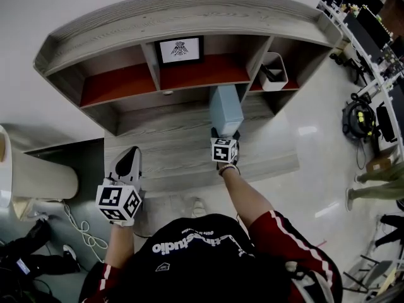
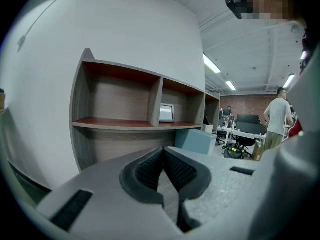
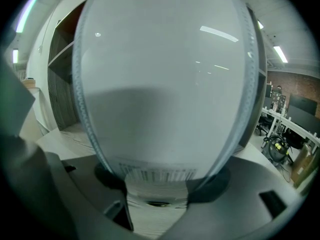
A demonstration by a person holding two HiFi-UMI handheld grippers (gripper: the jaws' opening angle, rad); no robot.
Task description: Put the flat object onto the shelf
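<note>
We found the flat object, a pale blue-grey box with a barcode label at its near end, held in the right gripper. In the right gripper view its jaws stood wide apart and pressed on the near end of the box, one on each side, and the box filled almost the whole view.

The left gripper was held back at the person's left, well apart from the box. Its pads were together with nothing between them.

The long axis of the box ran straight away from the right jaws toward the shelf. In the head view its far end reached the front edge of the red board, ahead of the middle compartment and near the divider to the right one. A picture frame stood at the back of the middle compartment and a white bin sat in the right one.

In the left gripper view the box appeared over the lower wooden ledge, below the red board. We could not tell whether it touched the ledge.

We judged that placing it would need a lift and a forward push by the right gripper.
</note>
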